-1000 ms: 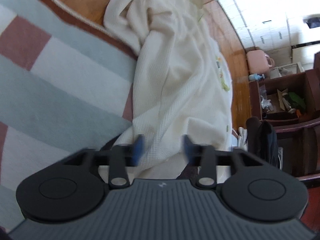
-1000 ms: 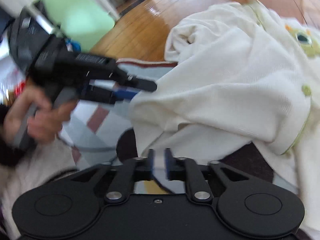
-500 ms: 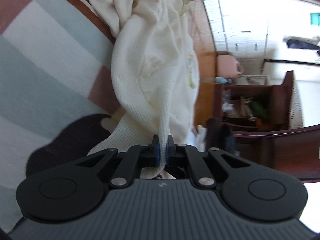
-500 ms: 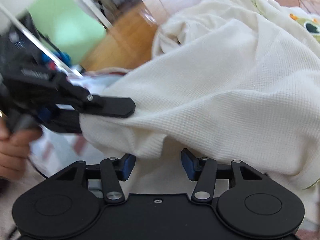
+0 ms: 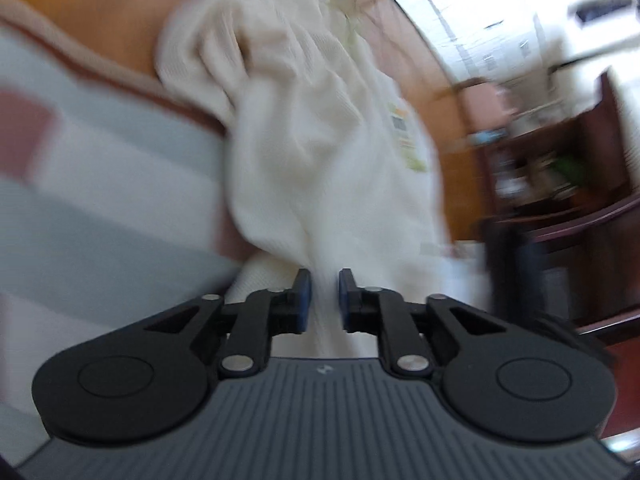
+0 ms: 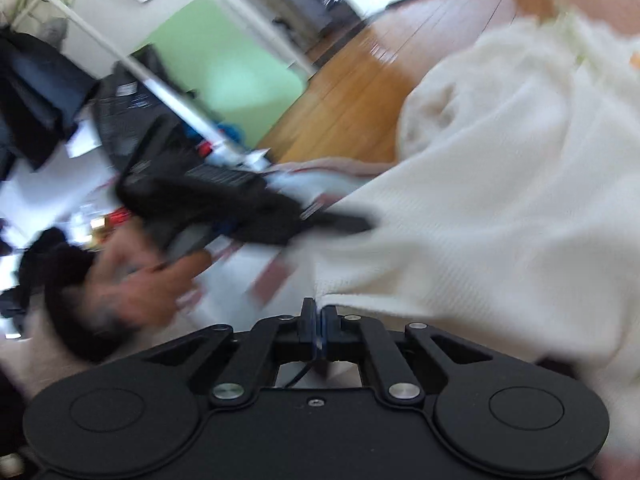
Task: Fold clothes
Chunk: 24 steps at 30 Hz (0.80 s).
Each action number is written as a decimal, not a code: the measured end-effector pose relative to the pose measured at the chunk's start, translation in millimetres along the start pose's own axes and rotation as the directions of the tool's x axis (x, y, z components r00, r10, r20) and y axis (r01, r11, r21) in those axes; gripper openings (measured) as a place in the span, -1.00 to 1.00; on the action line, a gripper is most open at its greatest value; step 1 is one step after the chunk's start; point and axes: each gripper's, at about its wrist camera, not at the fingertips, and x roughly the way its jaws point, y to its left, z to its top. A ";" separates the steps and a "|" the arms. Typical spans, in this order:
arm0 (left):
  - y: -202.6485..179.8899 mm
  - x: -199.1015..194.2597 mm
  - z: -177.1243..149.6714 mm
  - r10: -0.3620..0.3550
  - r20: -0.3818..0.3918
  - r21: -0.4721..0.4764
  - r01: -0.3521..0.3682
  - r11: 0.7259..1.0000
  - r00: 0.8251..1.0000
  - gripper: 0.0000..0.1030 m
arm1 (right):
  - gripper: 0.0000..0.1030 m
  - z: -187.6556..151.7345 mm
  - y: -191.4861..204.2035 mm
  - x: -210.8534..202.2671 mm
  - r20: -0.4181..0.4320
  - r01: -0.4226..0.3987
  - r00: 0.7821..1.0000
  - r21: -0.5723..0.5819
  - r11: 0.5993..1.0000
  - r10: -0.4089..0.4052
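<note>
A cream waffle-knit garment (image 5: 320, 128) lies bunched across a striped rug and the wooden floor, with a small green and yellow print near its far side. My left gripper (image 5: 323, 296) stands open, a strip of the cloth running between its blue-padded fingers. In the right wrist view the same garment (image 6: 500, 208) spreads to the right, and my right gripper (image 6: 319, 320) is shut with the cloth's lower corner at its tips. The left gripper (image 6: 352, 222), held by a hand (image 6: 136, 288), touches the cloth's left edge. Both views are motion-blurred.
The rug (image 5: 100, 200) has grey, white and dusty-red stripes with a brown border. Wooden floor (image 6: 360, 92) lies beyond it. Dark wooden shelves (image 5: 560, 184) with clutter stand at the right. A green panel (image 6: 224, 68) and dark bags sit at the far left.
My left gripper, shut on the cloth half a second ago, has opened. My right gripper, open then, has shut on the cloth's corner. Both views swung.
</note>
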 end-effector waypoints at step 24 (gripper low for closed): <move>-28.5 112.1 115.2 0.354 0.128 0.203 -0.374 0.905 0.927 -0.80 | -0.90 -7.5 -13.4 -60.5 0.032 0.083 0.996 0.153 0.985 -0.089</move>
